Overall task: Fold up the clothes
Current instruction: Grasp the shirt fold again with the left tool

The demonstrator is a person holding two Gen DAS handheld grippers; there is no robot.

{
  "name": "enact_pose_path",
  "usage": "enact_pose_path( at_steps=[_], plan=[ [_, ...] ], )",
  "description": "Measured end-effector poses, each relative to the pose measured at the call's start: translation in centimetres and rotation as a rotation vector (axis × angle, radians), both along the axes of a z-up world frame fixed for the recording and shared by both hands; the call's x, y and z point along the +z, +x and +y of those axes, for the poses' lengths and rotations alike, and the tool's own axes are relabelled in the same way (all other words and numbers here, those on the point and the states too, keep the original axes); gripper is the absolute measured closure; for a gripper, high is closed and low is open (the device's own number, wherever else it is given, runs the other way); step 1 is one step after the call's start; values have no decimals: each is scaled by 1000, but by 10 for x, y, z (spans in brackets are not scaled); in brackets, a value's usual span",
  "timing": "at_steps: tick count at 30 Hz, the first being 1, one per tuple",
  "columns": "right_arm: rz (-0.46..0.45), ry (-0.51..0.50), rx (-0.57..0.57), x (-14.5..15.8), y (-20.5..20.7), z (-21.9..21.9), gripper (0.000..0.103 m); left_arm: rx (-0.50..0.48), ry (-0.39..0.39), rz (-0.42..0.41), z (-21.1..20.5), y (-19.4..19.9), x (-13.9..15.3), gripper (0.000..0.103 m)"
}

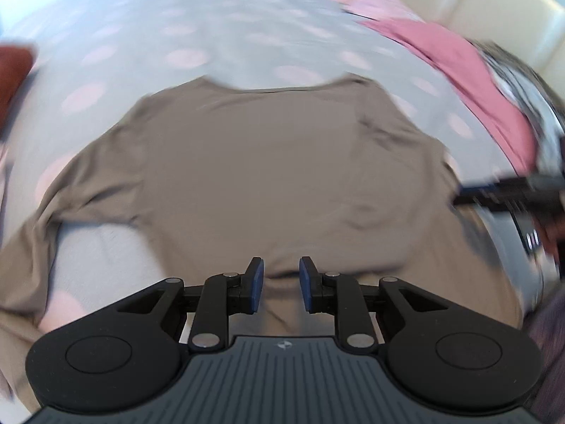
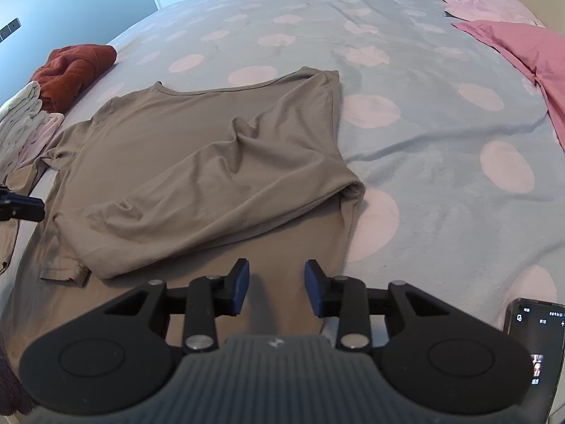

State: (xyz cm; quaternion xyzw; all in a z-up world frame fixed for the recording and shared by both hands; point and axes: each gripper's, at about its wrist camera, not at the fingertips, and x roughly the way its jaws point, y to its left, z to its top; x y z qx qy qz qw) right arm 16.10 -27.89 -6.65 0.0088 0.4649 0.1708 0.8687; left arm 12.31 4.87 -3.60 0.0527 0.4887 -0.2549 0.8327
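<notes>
shirt (image 2: 197,176): a taupe long-sleeved top is spread flat on the bed, neckline at the far side, hem at the near side; in the right wrist view its right side and sleeve are seen folded over across the body, the cuff lying near the lower left.
bed cover (image 2: 406,70): grey with pale pink dots, lightly creased to the right of the shirt.
left tongs (image 1: 281,284): held above the near hem of the shirt; the blue pads are set a little apart, nothing is gripped between them. the left wrist view is blurred.
right tongs (image 2: 277,288): held over the near part of the shirt; the pads are parted wider, with only cloth seen below the gap, none pinched.
rust-red garment (image 2: 76,70): bunched at the far left of the bed.
white and pink pile (image 2: 24,123): stacked just near of the red garment, beside the shirt's left sleeve.
pink bedding (image 2: 522,49): laid along the far right edge.
phone (image 2: 533,349): seen at the near right, screen lit.
</notes>
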Motion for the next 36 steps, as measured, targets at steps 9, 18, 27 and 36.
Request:
enact_pose_path(
  at_steps=[9,18,27,36],
  plan=[
    [2,-3,-10,-1,-1,-1,59,-266,111,-111,-69,-48,-11,65],
    [10,0,-9,0,-3,-5,59,-262,163,-88,-81,-36,-41,85],
    [65,126,-3,21,-30,-5,53,-366,97,-107,-87,-69,-3,101],
    [337,516,-135,14,-106,-6,49,-546,84,-165,-117,-160,22,101]
  ],
)
